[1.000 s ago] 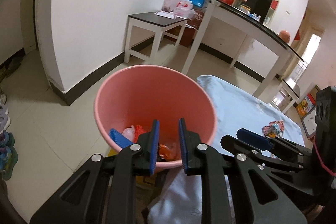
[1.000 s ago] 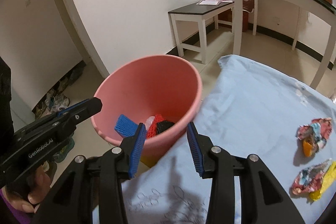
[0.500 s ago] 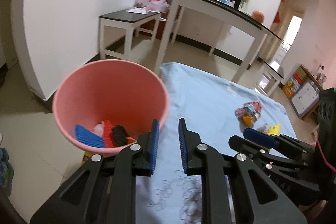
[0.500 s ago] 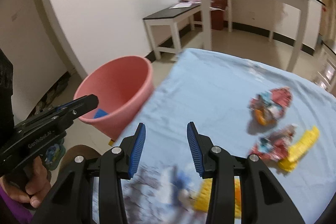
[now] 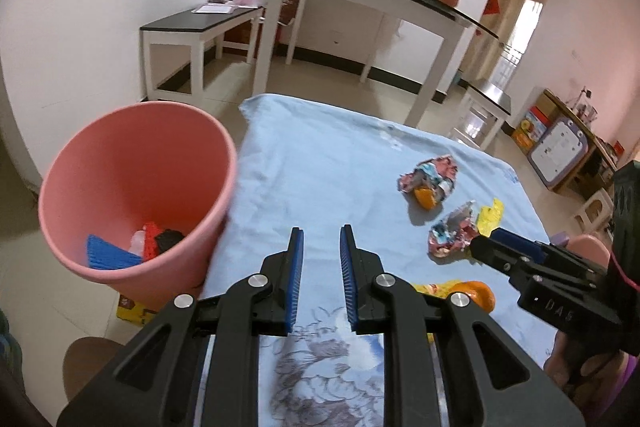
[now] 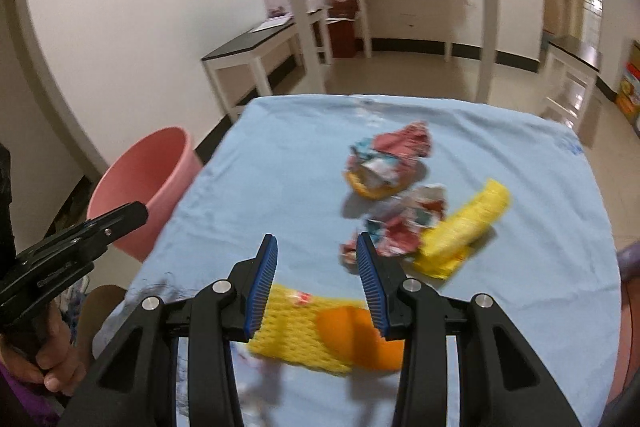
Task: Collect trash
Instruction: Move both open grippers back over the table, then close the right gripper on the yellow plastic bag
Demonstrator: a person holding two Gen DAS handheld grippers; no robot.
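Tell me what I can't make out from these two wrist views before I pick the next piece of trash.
- Pink bin, left wrist view: its near wall hides the lower contents; right wrist view shows only its outer side.
- Yellow foam net with orange piece, right wrist view: blurred, partly behind the right gripper fingers; what the orange piece is stays unclear.
- Crumpled wrappers: blurred, print unreadable.
- Table cloth: near edge hidden under the left gripper.

Smooth matt plastic pink bin (image 5: 136,187); soft light-blue cloth (image 5: 320,179); crumpled glossy wrappers (image 5: 428,177); ribbed blue pads (image 5: 296,283) on black plastic fingers.
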